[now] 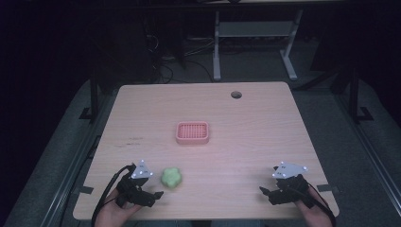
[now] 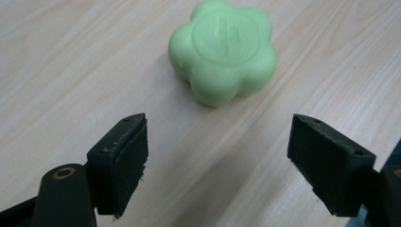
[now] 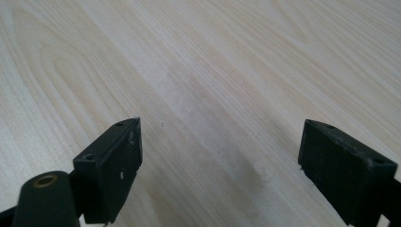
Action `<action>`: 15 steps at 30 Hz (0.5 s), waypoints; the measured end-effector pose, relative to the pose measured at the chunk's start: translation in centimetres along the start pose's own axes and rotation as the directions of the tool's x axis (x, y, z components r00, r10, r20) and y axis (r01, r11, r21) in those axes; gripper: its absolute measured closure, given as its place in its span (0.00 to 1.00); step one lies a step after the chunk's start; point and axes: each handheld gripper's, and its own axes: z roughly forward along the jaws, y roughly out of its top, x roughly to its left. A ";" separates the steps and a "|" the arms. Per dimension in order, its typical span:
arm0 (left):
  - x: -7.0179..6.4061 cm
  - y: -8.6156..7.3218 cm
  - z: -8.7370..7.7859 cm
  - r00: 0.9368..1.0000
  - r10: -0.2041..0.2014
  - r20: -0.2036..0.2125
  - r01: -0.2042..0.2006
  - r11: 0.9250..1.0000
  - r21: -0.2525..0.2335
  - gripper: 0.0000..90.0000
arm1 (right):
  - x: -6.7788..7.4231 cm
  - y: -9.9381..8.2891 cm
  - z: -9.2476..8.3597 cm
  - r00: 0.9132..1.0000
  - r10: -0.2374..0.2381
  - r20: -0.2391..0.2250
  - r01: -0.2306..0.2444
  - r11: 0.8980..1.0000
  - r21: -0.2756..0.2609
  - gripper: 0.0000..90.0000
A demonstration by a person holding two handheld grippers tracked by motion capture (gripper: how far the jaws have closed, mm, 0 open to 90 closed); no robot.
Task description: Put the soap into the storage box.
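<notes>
1. Nearest the person, the left gripper (image 1: 150, 188) sits low over the pale wood-grain surface (image 1: 265, 123) with its jaws spread wide and nothing between them; the right gripper (image 1: 265, 190), well apart at the other near corner, is likewise wide open over bare wood.
2. Just beyond the left gripper lies the green flower-shaped soap bar (image 2: 223, 51), flat on the surface, its stamped round face up, slightly right of the jaw line in the left gripper view.
3. The step in hand looks like a reach for this bar. To do it well, the gripper should slide forward and a little right so the bar sits centred between the black pads (image 2: 124, 156), then close across two opposite lobes, low on the sides, since the rounded, likely slick surface could squirt out of a high pinch.
4. The near edge of the surface lies close behind both hands, so room for backing off is short there.
5. Farther on, the pink slotted rectangular tray (image 1: 192, 133) stands mid-surface, with open wood all around it and a clear path from the bar.
6. A small round hole (image 1: 236, 94) marks the far edge.
</notes>
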 end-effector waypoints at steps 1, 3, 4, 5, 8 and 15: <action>0.0 0.2 0.0 1.000 0.002 -0.001 -0.002 1.000 0.000 0.23 | 0.0 0.0 0.0 1.000 0.001 0.000 -0.001 1.000 0.001 0.15; -0.1 0.7 0.1 1.000 0.009 0.001 -0.009 1.000 0.003 0.23 | 0.0 0.0 -0.1 1.000 0.000 0.001 0.000 1.000 0.000 0.15; -0.1 0.9 0.1 1.000 0.013 0.003 -0.013 1.000 0.008 0.23 | 0.0 0.0 -0.1 1.000 0.004 0.001 -0.004 1.000 0.002 0.15; -0.1 1.2 0.2 1.000 0.014 0.007 -0.014 1.000 0.012 0.23 | 0.0 0.0 -0.1 1.000 0.002 0.001 -0.002 1.000 0.002 0.15; -0.2 1.9 0.5 1.000 0.022 0.010 -0.022 0.999 0.030 0.23 | 0.0 0.0 -0.1 1.000 0.001 0.001 -0.001 1.000 -0.002 0.15; -0.2 3.4 1.2 0.999 0.037 0.016 -0.038 0.997 0.061 0.22 | 0.0 0.0 -0.2 1.000 -0.002 0.002 0.002 1.000 -0.005 0.15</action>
